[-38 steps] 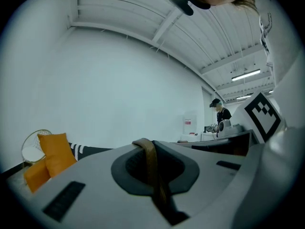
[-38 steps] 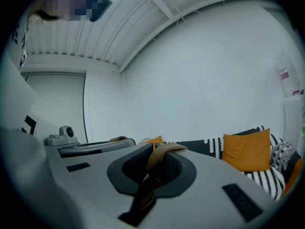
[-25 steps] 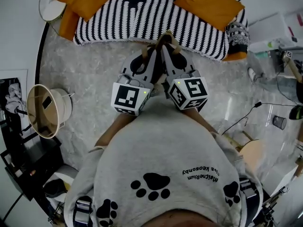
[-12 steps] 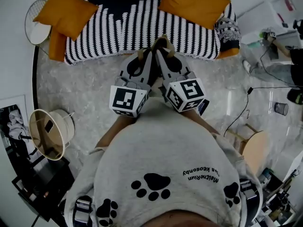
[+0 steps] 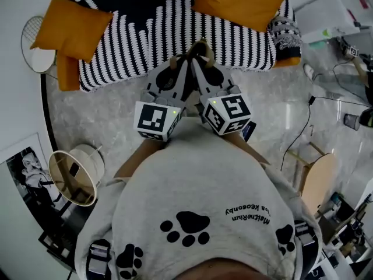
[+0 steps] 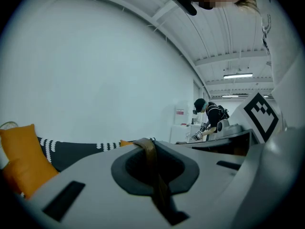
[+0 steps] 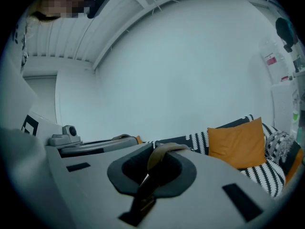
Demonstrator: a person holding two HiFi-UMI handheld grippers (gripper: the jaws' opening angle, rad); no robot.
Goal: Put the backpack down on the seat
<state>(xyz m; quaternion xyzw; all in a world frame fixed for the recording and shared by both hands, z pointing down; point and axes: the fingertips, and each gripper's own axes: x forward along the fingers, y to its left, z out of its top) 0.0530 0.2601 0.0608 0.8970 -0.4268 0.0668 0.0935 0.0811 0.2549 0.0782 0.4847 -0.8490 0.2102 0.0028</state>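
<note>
1. Side by side, the left gripper [image 5: 182,69] and the right gripper [image 5: 204,69] have travelled toward the striped seat [image 5: 145,39]. A second ago their tips lay short of it. Now, in the head view, they overlap its front edge, and the round lampshade [image 5: 73,177] has slid back on the person's left.
2. The backpack shows mainly by its tan straps [image 5: 199,46], which rise in a loop at the tips. Its body hangs out of sight beneath the tools, and only a dark corner [image 5: 249,131] beside the right cube may belong to it. I judge that it is in the air, not yet on the seat.
3. The left gripper is clamped tight on one strap, which runs across its jaw recess. The right gripper is clamped on another in the same way. Two grips held close together probably keep the load level and stop it swinging.
4. The seat lies just ahead, with a bare striped stretch between one orange cushion [image 5: 70,28] and another [image 5: 239,2]. That stretch is probably the landing spot.
5. By my reading the carry is nearly done, and lowering and release remain.
</note>
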